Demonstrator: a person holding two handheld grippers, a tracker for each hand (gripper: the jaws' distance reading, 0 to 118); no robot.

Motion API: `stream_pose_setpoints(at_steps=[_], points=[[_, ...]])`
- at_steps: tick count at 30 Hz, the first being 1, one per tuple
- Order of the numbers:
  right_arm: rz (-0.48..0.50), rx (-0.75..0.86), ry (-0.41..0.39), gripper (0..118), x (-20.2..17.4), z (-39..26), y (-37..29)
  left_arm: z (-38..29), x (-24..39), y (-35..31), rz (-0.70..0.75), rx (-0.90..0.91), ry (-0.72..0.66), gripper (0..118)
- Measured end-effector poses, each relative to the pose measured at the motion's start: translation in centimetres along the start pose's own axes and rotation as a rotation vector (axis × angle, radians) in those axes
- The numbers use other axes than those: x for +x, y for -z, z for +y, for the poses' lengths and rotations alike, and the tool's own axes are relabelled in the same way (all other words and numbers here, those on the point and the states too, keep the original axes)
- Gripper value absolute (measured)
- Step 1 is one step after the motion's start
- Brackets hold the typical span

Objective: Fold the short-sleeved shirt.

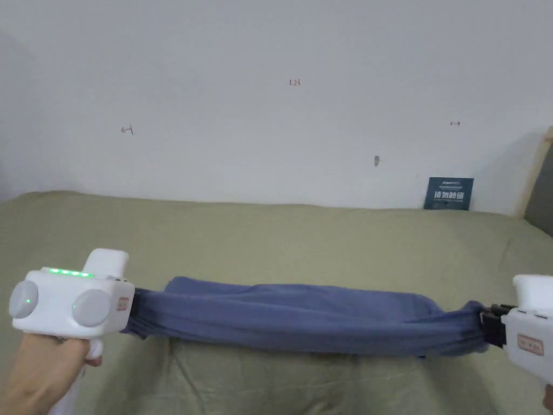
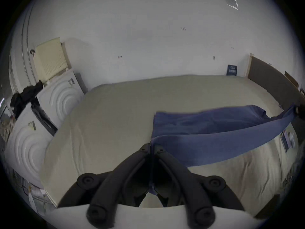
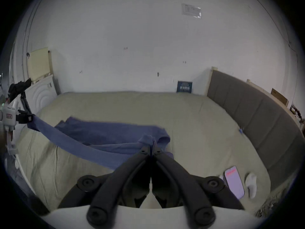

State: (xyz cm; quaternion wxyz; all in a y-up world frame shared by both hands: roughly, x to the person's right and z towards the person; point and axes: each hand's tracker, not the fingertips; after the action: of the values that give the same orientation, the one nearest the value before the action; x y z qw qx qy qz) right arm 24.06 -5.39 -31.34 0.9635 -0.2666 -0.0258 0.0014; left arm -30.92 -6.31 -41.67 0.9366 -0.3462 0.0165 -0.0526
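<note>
Fig.: we are stretching the blue shirt (image 1: 302, 319) lengthwise above the bed (image 1: 281, 238). L gripper (image 2: 152, 147) and R gripper (image 3: 152, 147) are each pinching one end w/ fingers (image 2: 145, 150) clamped on the cloth; its far part is resting on the bed.
</note>
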Motion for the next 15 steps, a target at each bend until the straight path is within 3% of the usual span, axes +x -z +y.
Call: stream_pose_setpoints(at_steps=[8, 15], points=[[0.026, -0.084, 0.048, 0, 1.0, -12.3, -8.1, -12.3, -1.6, -5.9, -0.067, -0.029, -0.023, 3], [0.048, -0.145, 0.055, 0, 1.1, -17.8, -12.5, -19.6, -2.5, -9.5, -0.088, -0.085, -0.035, 3]])
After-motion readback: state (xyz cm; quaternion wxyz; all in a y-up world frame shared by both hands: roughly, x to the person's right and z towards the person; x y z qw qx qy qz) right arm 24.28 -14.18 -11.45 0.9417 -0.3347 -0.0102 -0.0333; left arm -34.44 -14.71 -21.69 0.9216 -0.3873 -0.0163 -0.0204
